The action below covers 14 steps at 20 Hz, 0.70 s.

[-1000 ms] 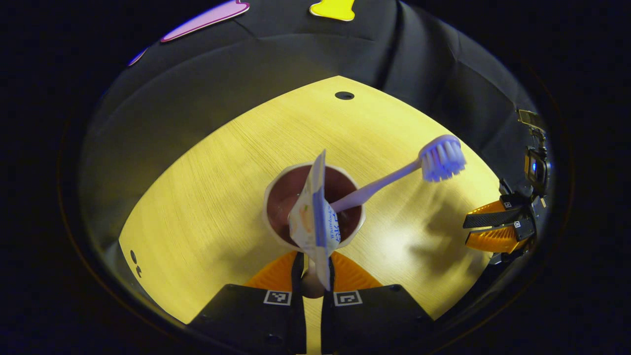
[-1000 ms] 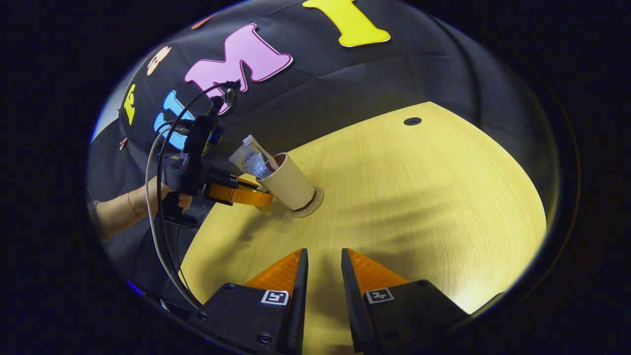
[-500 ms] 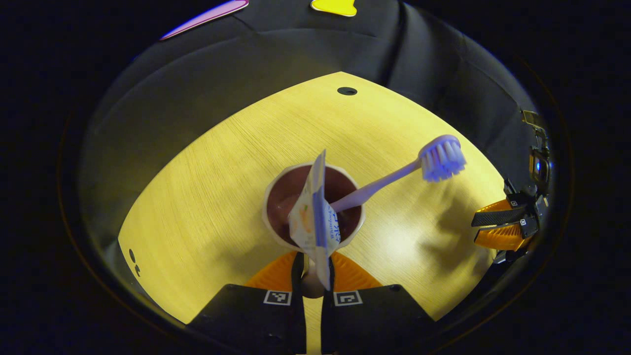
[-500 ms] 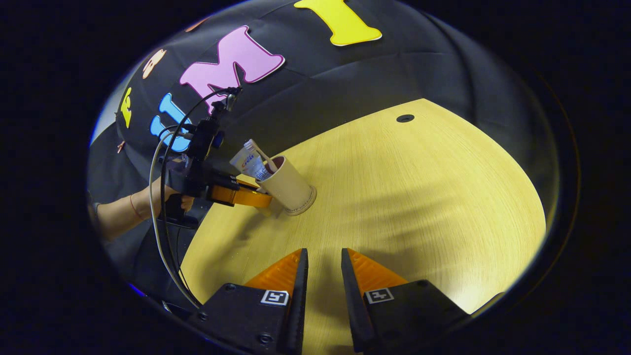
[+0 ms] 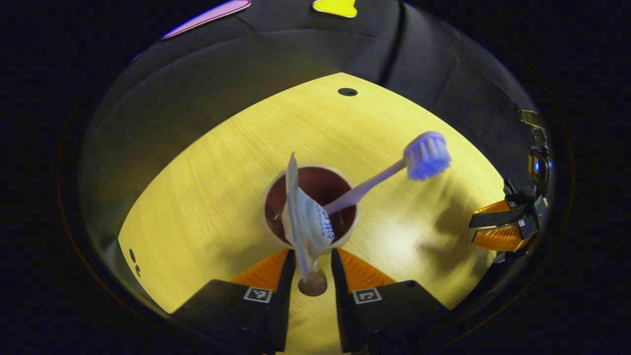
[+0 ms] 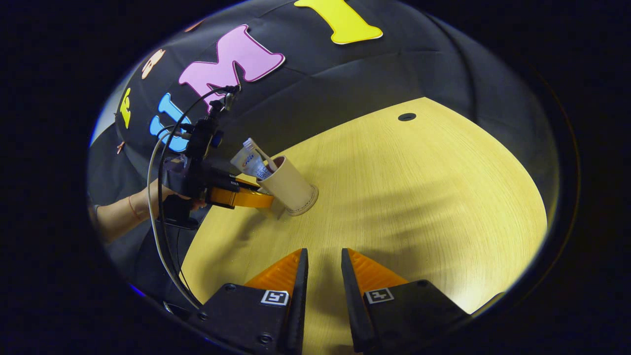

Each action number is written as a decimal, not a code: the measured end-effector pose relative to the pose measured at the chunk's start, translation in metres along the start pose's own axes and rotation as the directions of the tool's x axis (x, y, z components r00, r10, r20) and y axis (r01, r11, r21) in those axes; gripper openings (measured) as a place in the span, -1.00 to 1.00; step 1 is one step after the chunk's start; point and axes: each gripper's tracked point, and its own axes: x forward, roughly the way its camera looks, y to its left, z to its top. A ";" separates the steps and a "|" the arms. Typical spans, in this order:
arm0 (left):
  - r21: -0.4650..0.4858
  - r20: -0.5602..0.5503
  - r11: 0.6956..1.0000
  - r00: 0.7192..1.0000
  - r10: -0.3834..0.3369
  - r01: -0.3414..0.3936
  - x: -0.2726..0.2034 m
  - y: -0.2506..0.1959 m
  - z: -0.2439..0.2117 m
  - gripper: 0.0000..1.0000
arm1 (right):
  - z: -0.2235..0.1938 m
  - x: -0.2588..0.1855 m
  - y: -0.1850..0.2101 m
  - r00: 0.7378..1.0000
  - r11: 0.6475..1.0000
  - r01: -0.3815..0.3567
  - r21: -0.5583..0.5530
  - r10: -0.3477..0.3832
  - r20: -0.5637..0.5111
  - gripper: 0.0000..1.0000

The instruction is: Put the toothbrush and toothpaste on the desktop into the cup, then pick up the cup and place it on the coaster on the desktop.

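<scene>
On the coaster (image 6: pixel 306 203) sits the cup (image 6: pixel 288 185), toothbrush (image 5: pixel 384 175) and toothpaste (image 5: pixel 305 222) inside. Left gripper (image 5: pixel 309 264), jaws parted narrowly either side of the cup, looks mid-release; next, back straight off without tipping it. Right gripper (image 6: pixel 323 268) hovers, jaws narrow, empty.

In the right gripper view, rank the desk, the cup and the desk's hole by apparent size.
1. Desk, by far the largest.
2. Cup, standing on the coaster.
3. Hole, a small dark oval; it lies farther from the camera, so its true size against the cup's mouth is unsure.
</scene>
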 end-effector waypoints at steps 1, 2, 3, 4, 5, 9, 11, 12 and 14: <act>0.002 0.008 1.000 1.000 -0.002 0.002 -0.002 0.000 0.002 0.08 | 0.000 -0.001 0.001 1.000 1.000 0.000 -0.001 0.000 0.000 -0.17; 0.003 0.017 1.000 1.000 0.005 -0.005 -0.004 0.000 0.003 0.18 | 0.001 -0.002 0.002 1.000 1.000 0.000 -0.002 0.000 0.002 -0.17; 0.003 0.024 1.000 1.000 0.012 -0.012 -0.005 0.001 0.003 0.27 | 0.001 -0.003 0.005 1.000 1.000 0.000 -0.003 0.000 0.002 -0.17; 0.001 0.028 1.000 0.999 0.014 -0.014 -0.007 0.002 0.003 0.51 | 0.002 -0.004 0.006 1.000 1.000 0.000 -0.005 0.000 0.005 -0.17; 0.001 0.030 1.000 0.999 0.019 -0.019 -0.011 0.002 0.000 0.51 | 0.003 -0.005 0.008 1.000 1.000 0.001 -0.008 -0.001 0.006 -0.17; -0.010 0.076 0.998 0.996 0.056 -0.055 -0.031 0.008 -0.002 0.70 | 0.005 -0.011 0.014 1.000 1.000 0.003 -0.026 -0.002 0.014 -0.51; -0.040 0.110 0.997 0.992 0.065 -0.061 -0.046 0.006 -0.003 0.79 | 0.004 -0.013 0.018 1.000 0.999 0.008 -0.036 -0.007 0.013 -0.17; -0.054 0.129 0.997 0.989 0.066 -0.059 -0.055 0.004 -0.004 0.82 | 0.005 -0.016 0.021 1.000 0.999 0.005 -0.040 -0.005 0.013 -0.47; -0.079 0.171 0.995 0.982 0.073 -0.060 -0.074 0.000 -0.008 0.82 | 0.005 -0.022 0.028 1.000 0.998 0.004 -0.056 -0.003 0.020 -0.05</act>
